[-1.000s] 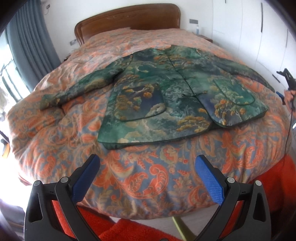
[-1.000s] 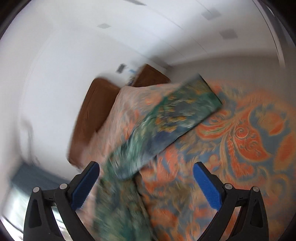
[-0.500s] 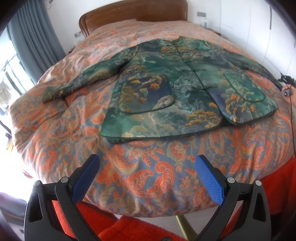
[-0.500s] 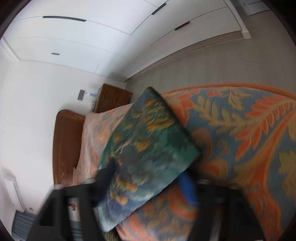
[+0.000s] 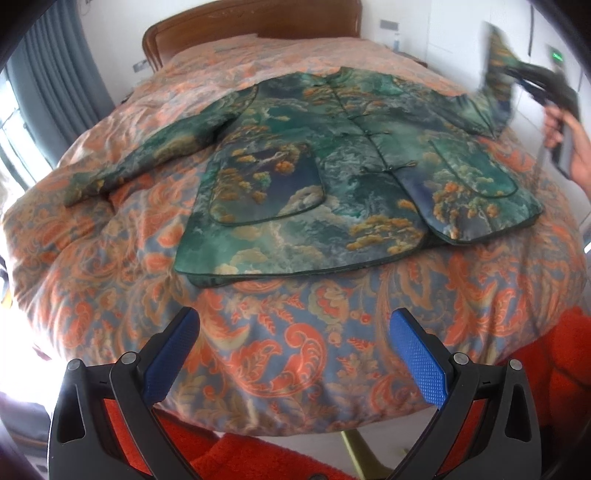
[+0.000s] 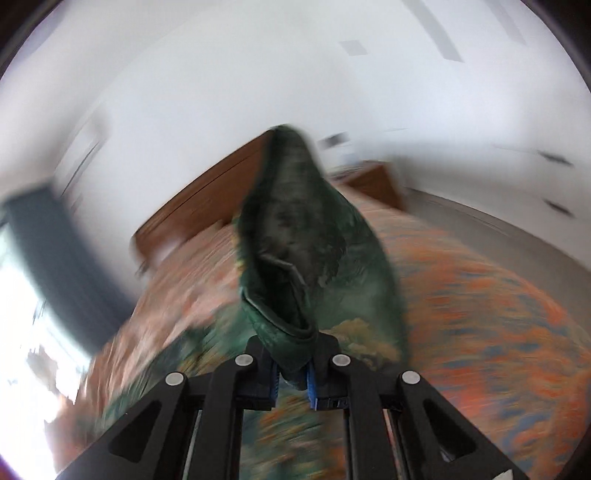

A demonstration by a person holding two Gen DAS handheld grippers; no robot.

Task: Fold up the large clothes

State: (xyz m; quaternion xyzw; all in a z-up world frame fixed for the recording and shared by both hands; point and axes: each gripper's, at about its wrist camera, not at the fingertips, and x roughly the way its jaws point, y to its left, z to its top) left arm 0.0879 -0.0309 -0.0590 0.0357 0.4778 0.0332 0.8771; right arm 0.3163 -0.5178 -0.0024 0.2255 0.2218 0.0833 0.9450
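A green patterned jacket point(image 5: 332, 155) lies face up, spread on the bed, its left sleeve point(image 5: 147, 147) stretched out flat to the left. My left gripper point(image 5: 293, 354) is open and empty, hovering above the bed's near edge, short of the jacket's hem. My right gripper point(image 6: 291, 382) is shut on the cuff of the jacket's right sleeve point(image 6: 306, 258) and holds it up off the bed. In the left wrist view the lifted sleeve point(image 5: 498, 70) and the right gripper point(image 5: 517, 74) show blurred at the far right.
The bed is covered by an orange and blue paisley duvet point(image 5: 258, 350) with a wooden headboard point(image 5: 251, 26) at the far end. White wardrobes point(image 5: 461, 29) stand to the right, a grey curtain point(image 5: 55, 92) to the left. An orange rug point(image 5: 554, 387) lies at the bed's foot.
My right gripper has closed on the right sleeve's cuff and lifted it off the bed. My left gripper has moved slightly closer over the bed's edge and stays open.
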